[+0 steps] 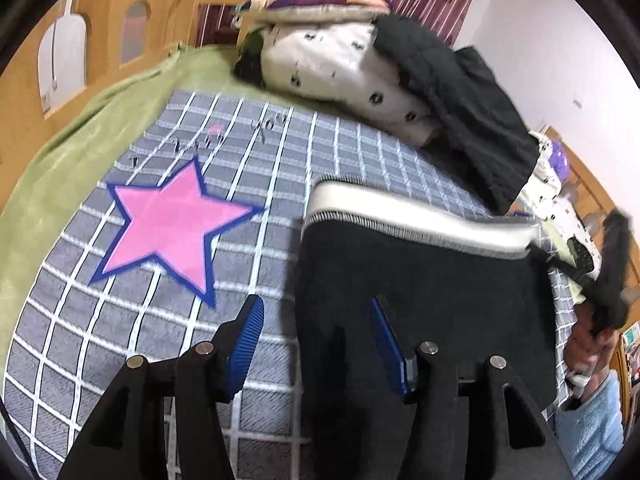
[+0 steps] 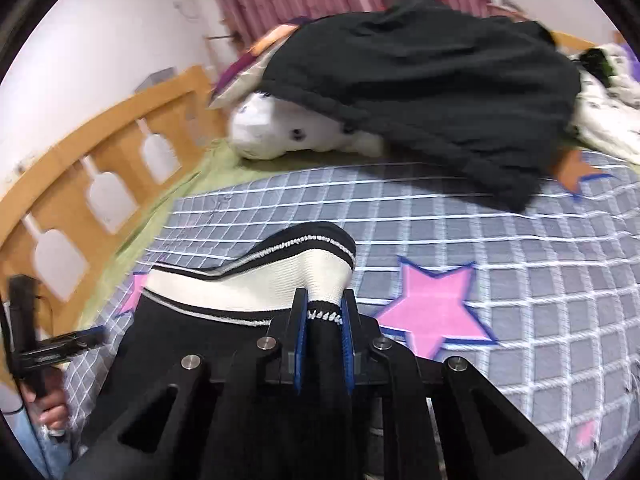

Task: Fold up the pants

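Right gripper (image 2: 324, 314): pinching pants (image 2: 224, 344) at white waistband (image 2: 256, 286), lifted off blanket (image 2: 520, 248).
Left gripper (image 1: 316, 312): spread wide, holding nothing, beside pants' edge.
Progress: early; waistband caught on one side only, no finished fold seen, all folds left.
Far: dark garment (image 2: 432, 96) over pillows (image 2: 280, 136).

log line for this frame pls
left gripper: open, beside pants | right gripper: shut on waistband | surface: grid blanket
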Demonstrator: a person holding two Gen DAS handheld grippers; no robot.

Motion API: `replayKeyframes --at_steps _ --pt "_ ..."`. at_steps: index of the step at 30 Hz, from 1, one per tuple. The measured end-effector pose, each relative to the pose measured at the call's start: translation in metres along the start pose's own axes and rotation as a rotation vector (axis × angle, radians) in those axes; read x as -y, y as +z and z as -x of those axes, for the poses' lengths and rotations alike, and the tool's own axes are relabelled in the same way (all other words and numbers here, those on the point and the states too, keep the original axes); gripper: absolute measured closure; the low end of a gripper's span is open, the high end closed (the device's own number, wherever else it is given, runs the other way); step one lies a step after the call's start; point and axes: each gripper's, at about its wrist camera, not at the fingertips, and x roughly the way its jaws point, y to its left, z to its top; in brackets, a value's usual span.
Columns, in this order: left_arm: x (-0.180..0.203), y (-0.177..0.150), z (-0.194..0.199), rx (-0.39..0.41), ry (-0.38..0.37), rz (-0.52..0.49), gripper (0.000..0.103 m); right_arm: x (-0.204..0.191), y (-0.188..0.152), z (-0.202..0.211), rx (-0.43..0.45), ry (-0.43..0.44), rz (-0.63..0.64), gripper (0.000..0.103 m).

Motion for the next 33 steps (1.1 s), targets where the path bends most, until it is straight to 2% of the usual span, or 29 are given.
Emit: replayKeyframes --at_steps 1,4,5,7,10,13,14,16,17,18,19,21,23,29,33 --pt "0.004 0.002 -0.002 -0.007 -0.001 0.000 0.051 0.001 -0.004 -0.010 -0.036 -0.050 0.020 0.088" --pt "0.024 0.004 -0.004 -0.001 0.010 -0.058 0.051 0.010 -0.016 -0.038 -0.124 -0.103 -0.001 0.081" --pt "0.030 0.005 -0.002 0.013 0.032 -0.085 0.051 0.011 -0.015 -0.037 -0.123 -0.116 0.006 0.073" --pt "0.044 0.009 0.000 0.057 0.066 -0.148 0.051 0.008 -0.005 -0.022 -0.109 -0.148 0.016 0.073" --pt "0.060 0.026 -0.008 0.101 0.080 -0.188 0.051 -0.008 0.011 0.004 -0.022 -0.123 -0.001 0.073" --pt "0.074 0.041 -0.028 0.111 0.077 -0.211 0.051 -0.033 0.019 -0.006 -0.019 -0.079 0.075 0.073" --pt "0.077 0.044 -0.039 0.105 0.082 -0.221 0.051 -0.040 0.018 -0.015 -0.015 -0.090 0.117 0.073" --pt "0.076 0.047 -0.068 0.064 0.120 -0.232 0.051 -0.044 0.011 -0.038 -0.044 -0.120 0.161 0.073" --pt "0.073 0.045 -0.084 0.030 0.154 -0.234 0.051 -0.039 0.003 -0.061 -0.092 -0.149 0.155 0.073" --pt "0.071 0.043 -0.096 0.002 0.168 -0.238 0.051 -0.033 -0.003 -0.071 -0.113 -0.156 0.145 0.073" --pt "0.069 0.039 -0.104 -0.011 0.174 -0.249 0.050 -0.024 -0.008 -0.078 -0.097 -0.134 0.123 0.073" --pt "0.068 0.032 -0.103 0.026 0.167 -0.261 0.050 -0.007 -0.005 -0.077 -0.100 -0.054 0.037 0.074" --pt "0.065 0.032 -0.103 0.029 0.156 -0.251 0.050 0.002 -0.006 -0.080 -0.109 -0.028 -0.004 0.075" --pt "0.065 0.027 -0.103 0.043 0.162 -0.259 0.049 -0.014 -0.008 -0.080 -0.099 -0.098 0.066 0.073" --pt "0.065 0.027 -0.103 0.045 0.156 -0.257 0.048 -0.013 -0.005 -0.076 -0.108 -0.095 0.065 0.073"
